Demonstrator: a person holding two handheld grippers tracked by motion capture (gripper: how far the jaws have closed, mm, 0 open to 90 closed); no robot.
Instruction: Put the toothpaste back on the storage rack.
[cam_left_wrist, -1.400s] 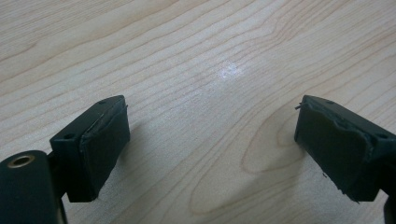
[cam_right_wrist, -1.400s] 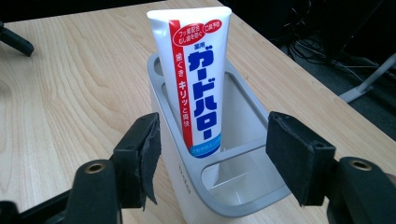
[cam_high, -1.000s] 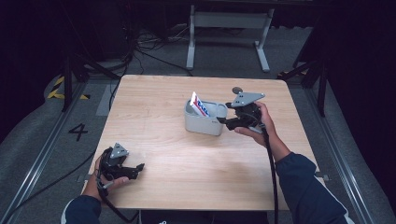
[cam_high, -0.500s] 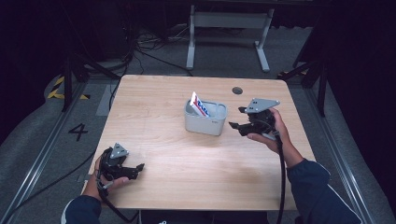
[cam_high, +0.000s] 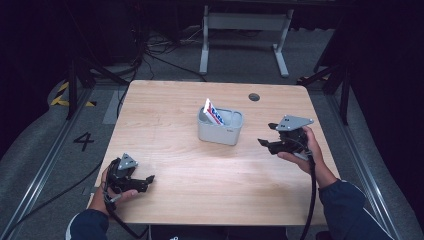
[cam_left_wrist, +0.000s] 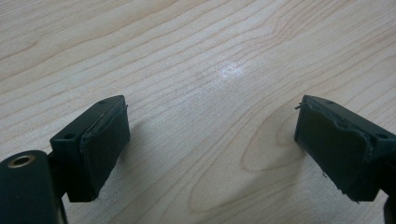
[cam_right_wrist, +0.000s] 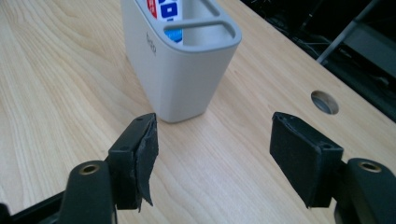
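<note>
One holder: grey bin (cam_high: 220, 127) mid-desk, a packet (cam_high: 213, 112) standing inside.
Your right gripper (cam_high: 274, 140): jaws apart, empty, just beside the bin.
Your left gripper (cam_high: 143, 181): spread, near desk (cam_high: 165, 115) edge.
Progress: apparently done; nothing left out.

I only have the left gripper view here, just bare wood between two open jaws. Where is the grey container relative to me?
Observer: In the high view the grey container stands near the table's middle, far forward and to the right of the left gripper, which sits at the near left edge.
Operator: Anything in it?
Observer: A white packet with red and blue print leans up out of its left compartment.
Operator: And the other hand?
Observer: The right gripper is beside the container, jaws wide open and holding nothing, aimed at its near end.
</note>
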